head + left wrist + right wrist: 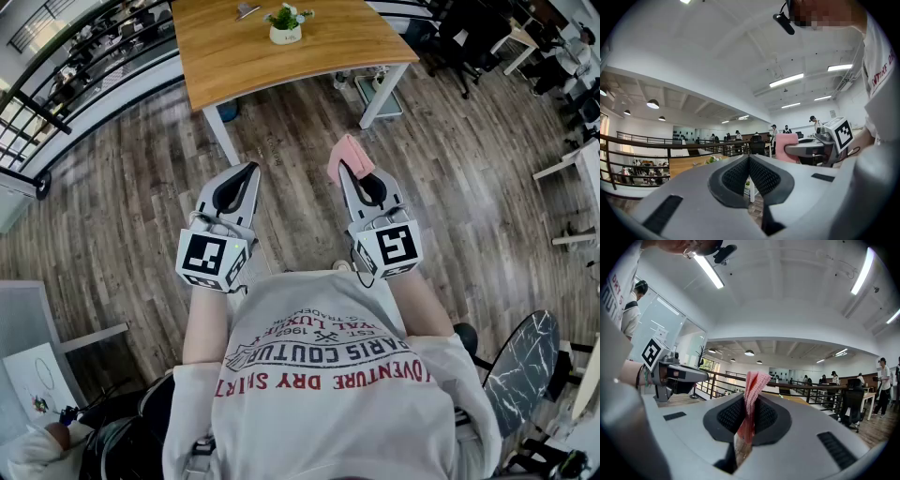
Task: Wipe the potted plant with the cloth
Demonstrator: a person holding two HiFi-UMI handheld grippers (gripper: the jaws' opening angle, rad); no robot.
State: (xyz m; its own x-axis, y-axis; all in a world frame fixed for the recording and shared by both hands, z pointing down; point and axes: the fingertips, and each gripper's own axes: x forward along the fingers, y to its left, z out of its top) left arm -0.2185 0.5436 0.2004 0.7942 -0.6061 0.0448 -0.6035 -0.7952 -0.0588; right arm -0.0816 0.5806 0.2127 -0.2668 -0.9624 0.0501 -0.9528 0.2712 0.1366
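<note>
I was looking into an open-plan office. There was a wooden tabletop [281,66] on white legs, black swivel chairs [459,42], more white desks [574,167] and a plank floor [122,253]. A black railing [56,94] ran along one side. Strip lights [787,80] lined the ceiling, and people [814,123] stood among workstations.

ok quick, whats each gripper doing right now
left gripper: shut, nothing between its jaws
right gripper: shut on the pink cloth
</note>
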